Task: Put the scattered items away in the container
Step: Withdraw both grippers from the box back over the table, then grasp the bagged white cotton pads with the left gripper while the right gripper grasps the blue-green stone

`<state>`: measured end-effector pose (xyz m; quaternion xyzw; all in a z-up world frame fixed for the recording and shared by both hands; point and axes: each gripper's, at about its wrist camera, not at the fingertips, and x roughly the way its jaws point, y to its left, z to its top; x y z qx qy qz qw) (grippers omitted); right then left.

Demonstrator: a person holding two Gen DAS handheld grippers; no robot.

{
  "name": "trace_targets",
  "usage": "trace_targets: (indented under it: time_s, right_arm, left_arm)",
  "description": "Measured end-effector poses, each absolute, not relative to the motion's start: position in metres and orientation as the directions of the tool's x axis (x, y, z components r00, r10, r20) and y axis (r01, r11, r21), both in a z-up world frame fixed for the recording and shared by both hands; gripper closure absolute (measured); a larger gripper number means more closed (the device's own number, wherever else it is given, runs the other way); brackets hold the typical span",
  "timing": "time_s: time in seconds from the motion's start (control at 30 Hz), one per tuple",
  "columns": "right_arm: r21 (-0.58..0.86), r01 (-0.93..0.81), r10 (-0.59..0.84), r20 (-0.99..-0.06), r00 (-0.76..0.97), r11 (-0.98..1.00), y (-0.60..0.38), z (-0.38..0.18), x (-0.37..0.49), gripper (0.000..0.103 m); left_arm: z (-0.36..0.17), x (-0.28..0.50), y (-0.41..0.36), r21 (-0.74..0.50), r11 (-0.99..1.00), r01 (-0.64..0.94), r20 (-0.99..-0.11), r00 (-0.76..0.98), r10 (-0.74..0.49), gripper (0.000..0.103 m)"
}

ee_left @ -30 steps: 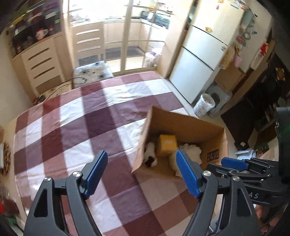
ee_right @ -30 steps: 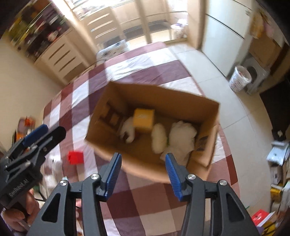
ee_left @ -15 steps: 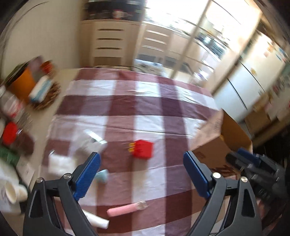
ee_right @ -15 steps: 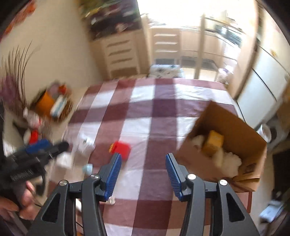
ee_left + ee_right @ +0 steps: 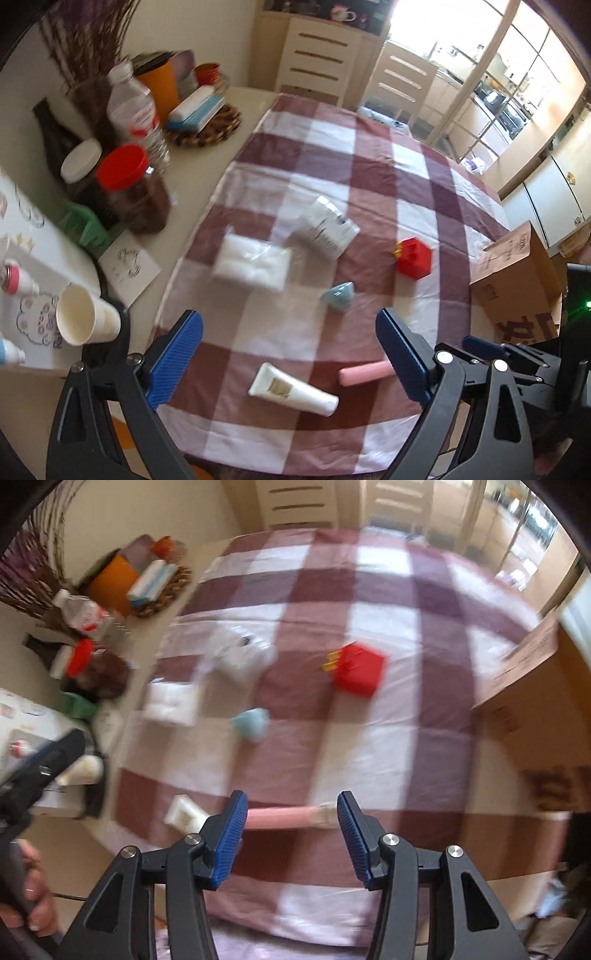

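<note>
Pink tube (image 5: 284, 818) on checked cloth (image 5: 388, 738), below right jaws; ungripped

Sunlit glazed doors (image 5: 491, 92) beside a cream drawer chest (image 5: 317, 55) against a pale wall

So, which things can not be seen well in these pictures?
- Cardboard box: its inside is hidden by its own wall in both views, and the right wrist view cuts it off.
- White packet: print too blurred, right wrist view.
- Pink tube: one end behind the left gripper's finger.
</note>
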<state>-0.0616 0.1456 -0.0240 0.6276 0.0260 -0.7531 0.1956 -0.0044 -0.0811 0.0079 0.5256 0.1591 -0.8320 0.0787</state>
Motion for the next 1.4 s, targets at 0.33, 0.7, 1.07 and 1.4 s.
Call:
trace_targets:
  time_s: [0.33, 0.7, 1.07, 1.4]
  right_arm:
    - [0.243, 0.246, -0.272, -0.958, -0.09, -0.938, 0.14, -0.051, -0.049, 0.051]
    - [0.128, 0.139, -0.14, -0.986, -0.085, -0.982, 0.172, -0.088, -0.056, 0.051]
    - [0.173, 0.09, -0.18, -0.981, -0.077, -0.981, 0.184, -0.096, -0.084, 0.051]
    - [0.177, 0.034, -0.177, -0.984, 0.03, -0.984, 0.186, -0.129, -0.068, 0.051]
  left_arm:
    - [-0.039, 0.013, -0.102, -0.183, -0.933, 0.31, -0.938, -0.34, 0.071, 0.006]
    - [-0.084, -0.011, -0.118, -0.171, -0.924, 0.342, -0.964, -0.251, 0.086, 0.006]
    - [-0.111, -0.091, -0.133, -0.124, -0.95, 0.286, -0.974, -0.217, 0.062, 0.006]
    - [-0.142, -0.128, -0.128, -0.099, -0.968, 0.23, -0.984, -0.167, 0.061, 0.006]
